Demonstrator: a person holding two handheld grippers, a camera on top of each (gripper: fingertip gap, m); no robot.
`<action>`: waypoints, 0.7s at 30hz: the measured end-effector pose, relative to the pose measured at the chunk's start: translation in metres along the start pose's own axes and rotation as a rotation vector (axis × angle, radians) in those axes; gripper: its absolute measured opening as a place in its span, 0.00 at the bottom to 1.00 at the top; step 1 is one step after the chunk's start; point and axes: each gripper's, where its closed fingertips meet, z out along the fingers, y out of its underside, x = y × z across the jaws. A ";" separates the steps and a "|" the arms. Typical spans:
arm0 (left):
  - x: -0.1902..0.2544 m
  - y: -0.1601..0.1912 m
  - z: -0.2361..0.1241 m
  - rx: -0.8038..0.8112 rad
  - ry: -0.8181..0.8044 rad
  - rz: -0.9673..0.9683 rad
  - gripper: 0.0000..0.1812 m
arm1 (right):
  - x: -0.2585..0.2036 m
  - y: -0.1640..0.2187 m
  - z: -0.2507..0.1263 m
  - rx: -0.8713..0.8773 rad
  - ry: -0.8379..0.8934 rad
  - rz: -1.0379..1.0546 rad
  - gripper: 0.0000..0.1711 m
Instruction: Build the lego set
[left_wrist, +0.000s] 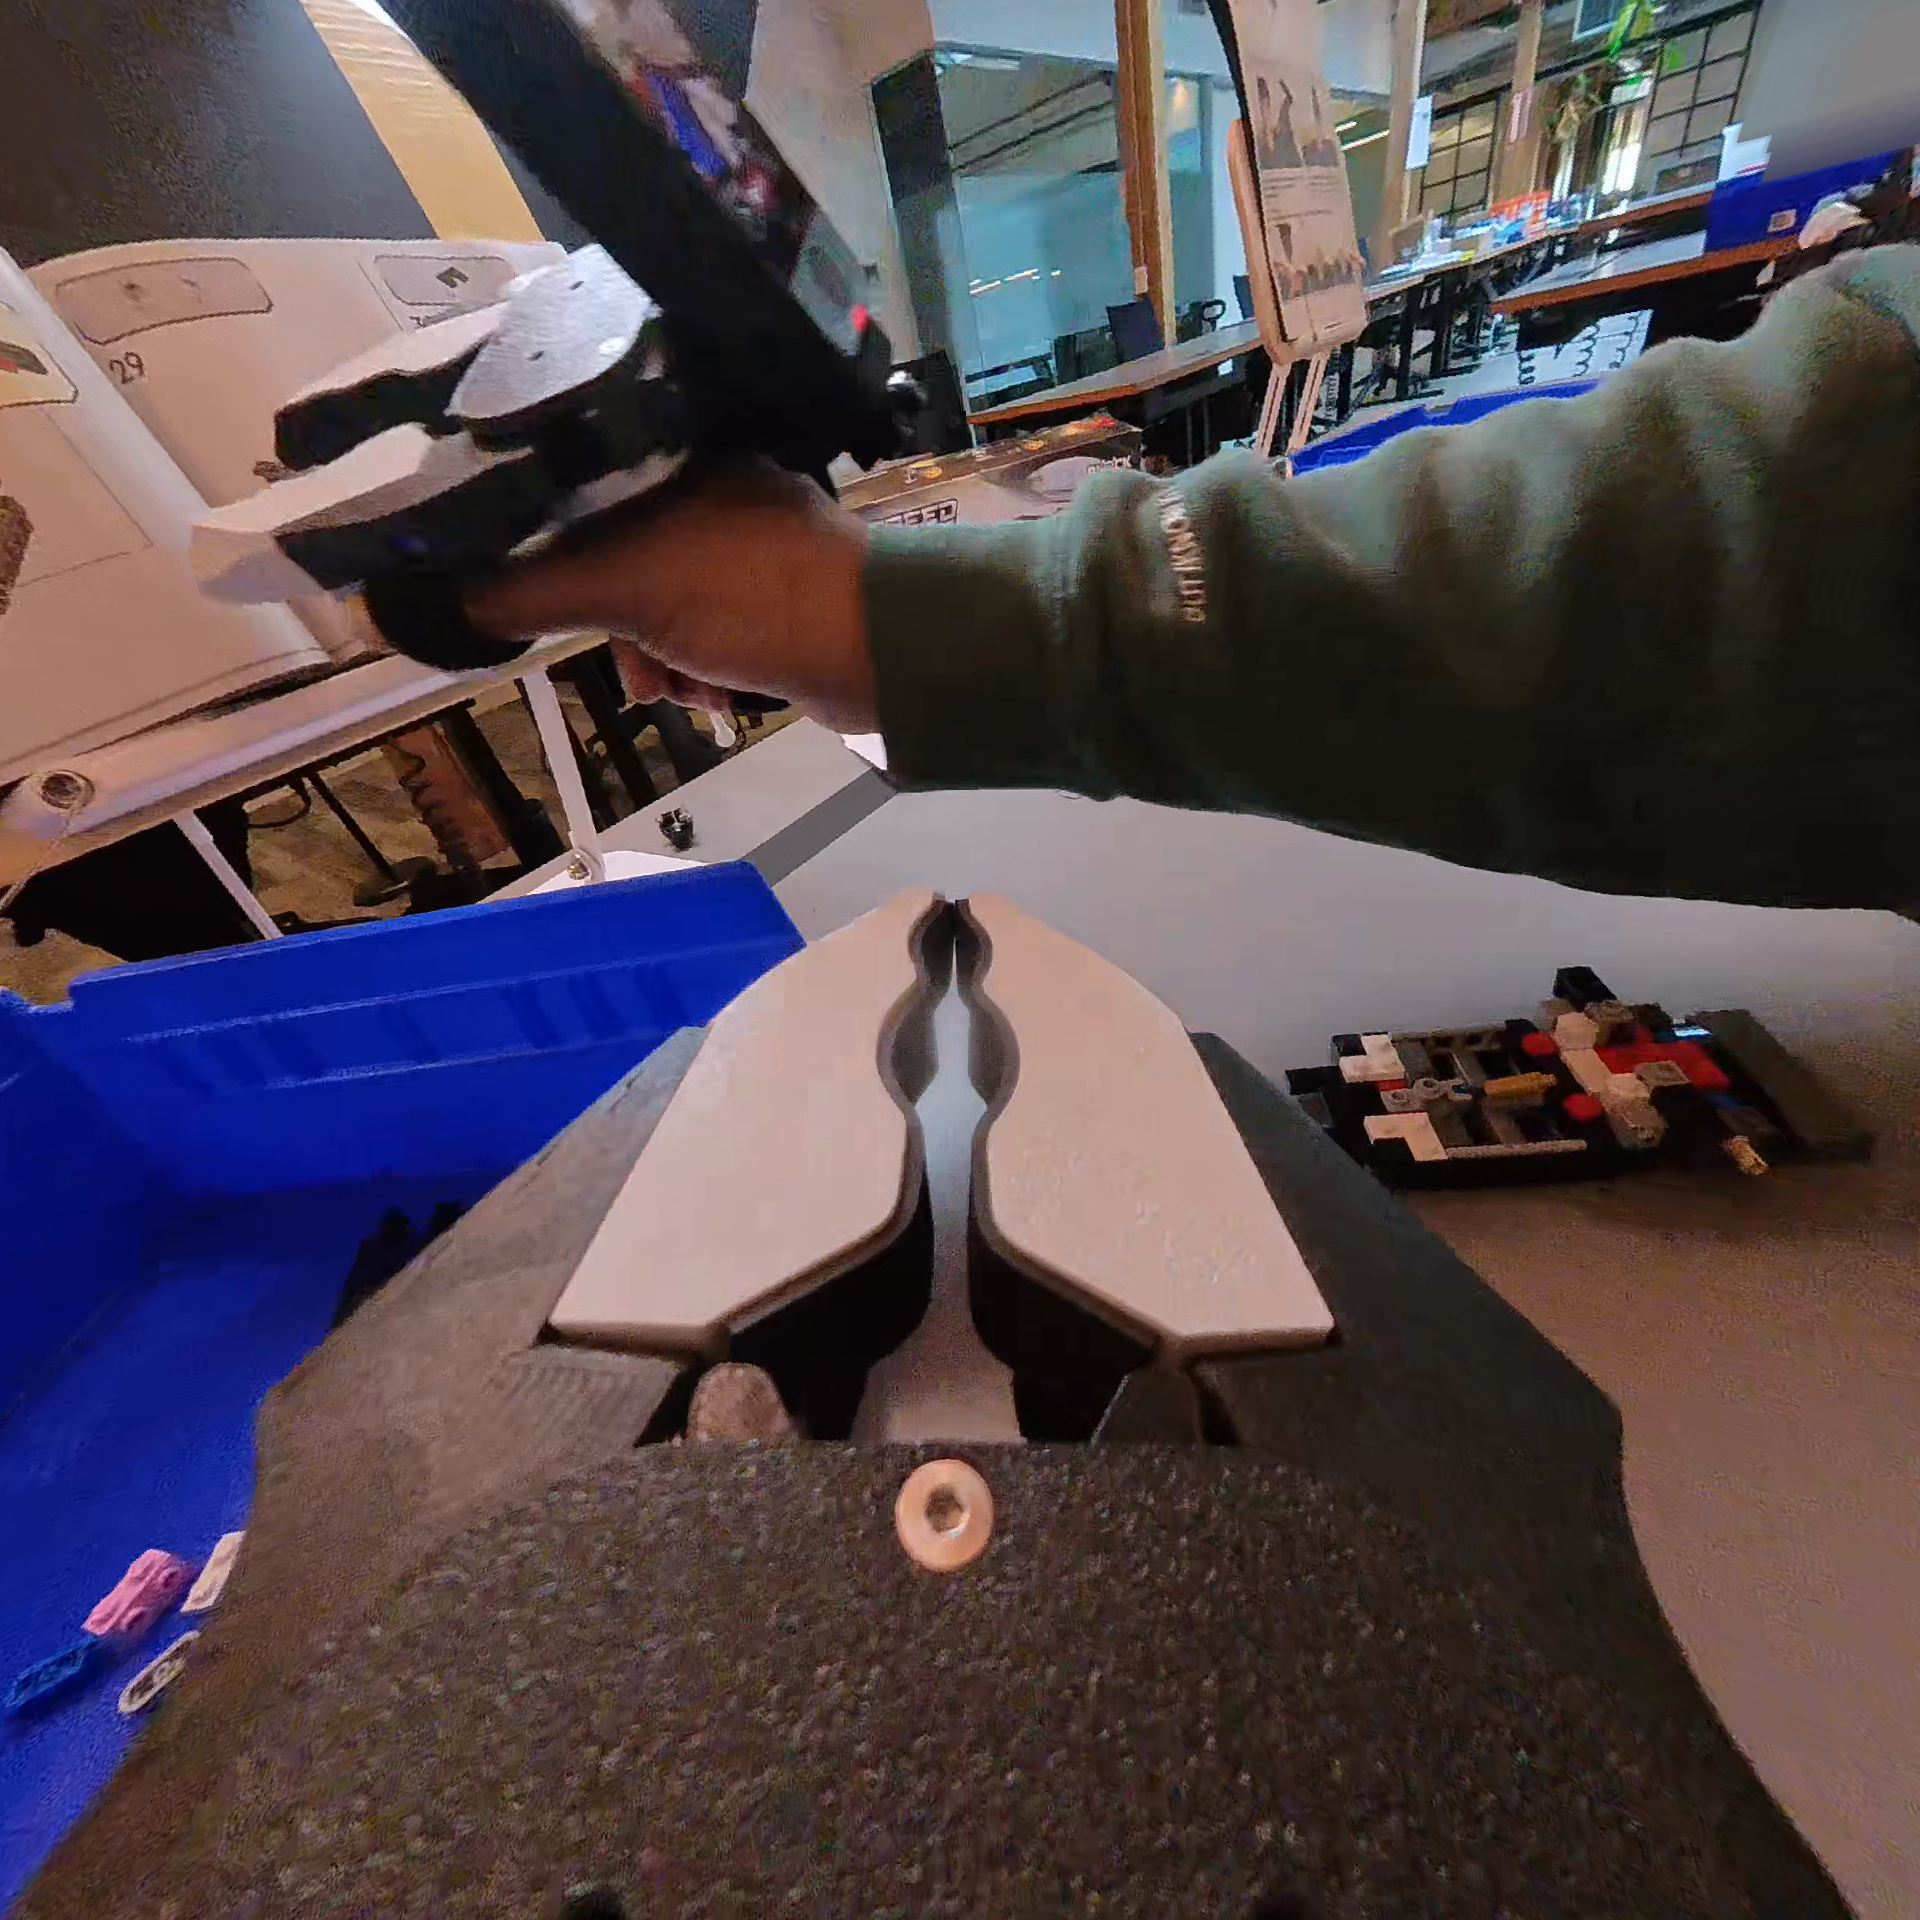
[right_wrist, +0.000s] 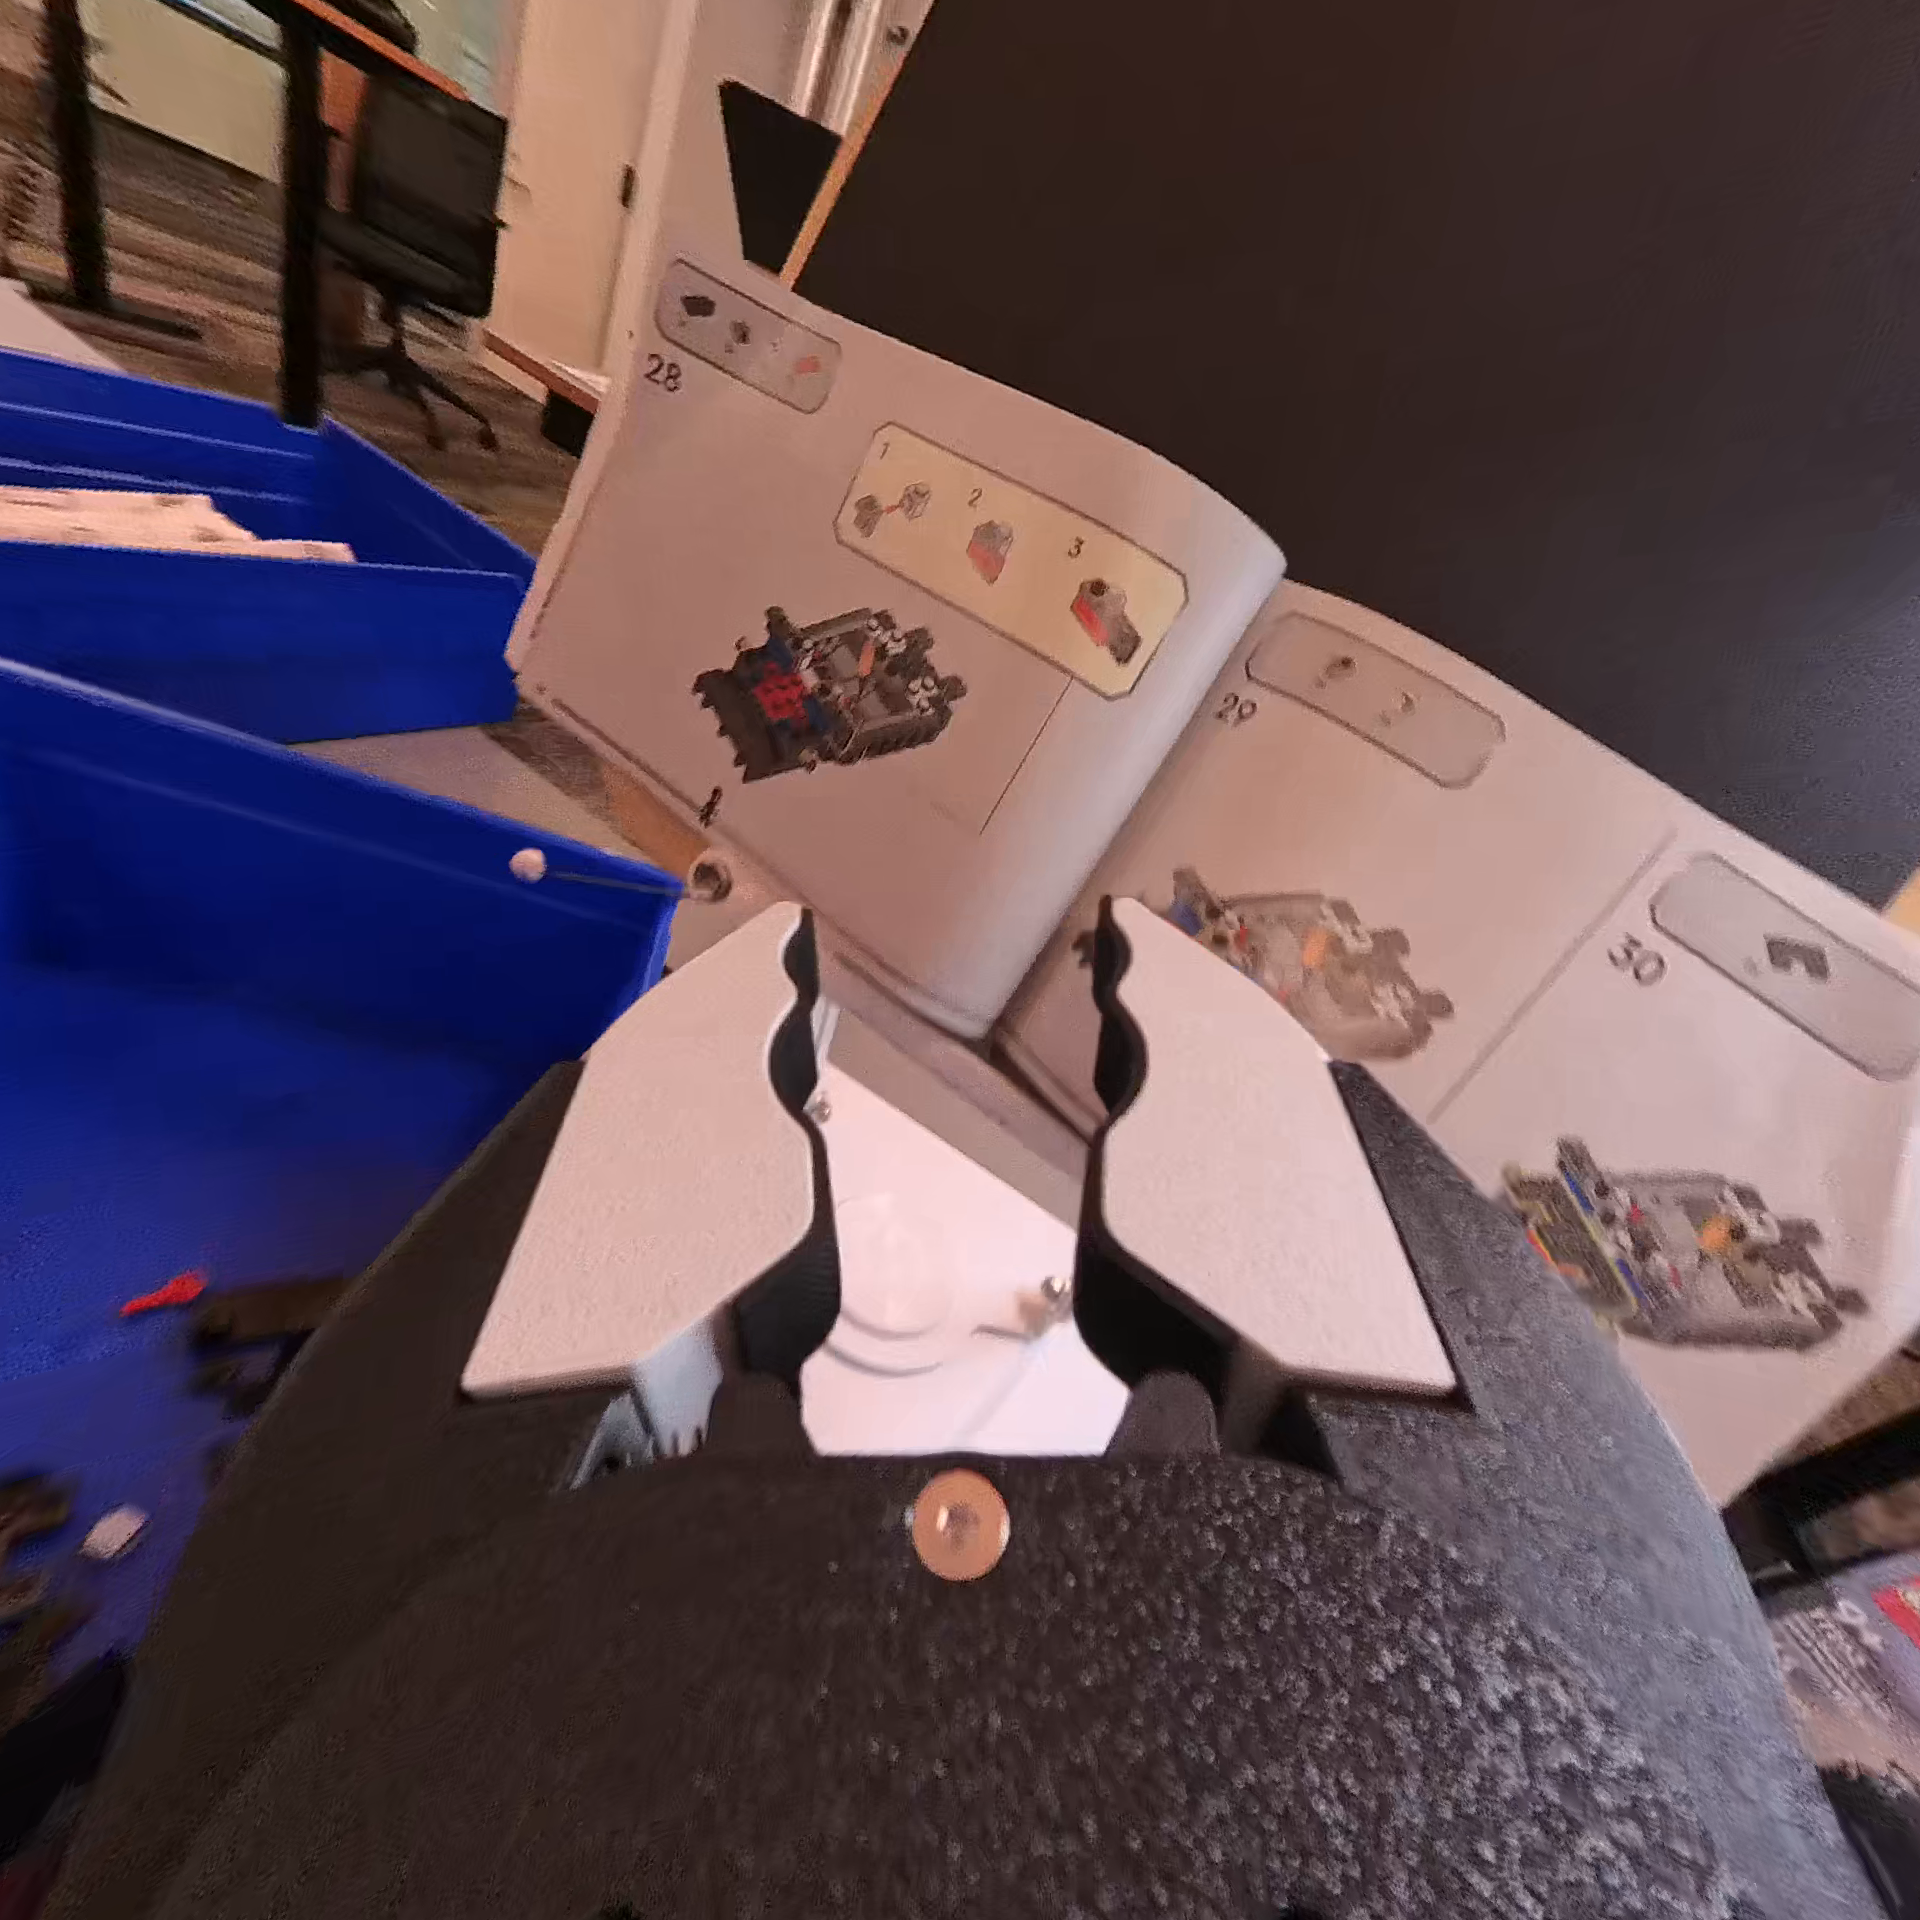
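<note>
My left gripper (left_wrist: 954, 914) is shut and empty, held above the grey table (left_wrist: 1299, 935) beside a blue bin (left_wrist: 416, 1018). A partly built brick model (left_wrist: 1558, 1091) in black, red, white and grey lies on the table to its right. My right gripper (right_wrist: 951, 920) is open and empty, its tips just in front of the lower edge of an open instruction booklet (right_wrist: 883, 644) propped on a white stand (right_wrist: 935, 1195). In the left wrist view the right gripper (left_wrist: 260, 520) is held by a hand in a green sleeve (left_wrist: 1351, 644), up against the booklet (left_wrist: 187, 332).
The blue bin holds loose small bricks (left_wrist: 135, 1590), also seen in the right wrist view (right_wrist: 166, 1294). A second blue bin (right_wrist: 260, 623) stands farther back. A dark cardboard box (left_wrist: 997, 468) sits behind the arm. Desks and chairs fill the room beyond. The left gripper's tips are roughly 25 centimeters from the right gripper's. My right tips are about 40 centimeters from the partly built brick model (left_wrist: 1558, 1091), my left tips only 20 centimeters.
</note>
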 end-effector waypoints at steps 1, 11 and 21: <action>0.000 0.000 0.000 0.000 0.000 0.016 0.00 | 0.000 -0.002 0.008 -0.002 0.009 -0.004 0.31; -0.004 0.004 0.001 -0.010 0.000 0.011 0.00 | -0.014 -0.013 0.023 0.040 -0.006 -0.060 0.31; -0.003 0.011 0.000 -0.035 0.018 -0.009 0.00 | -0.052 -0.001 -0.102 0.077 -0.364 -0.093 0.19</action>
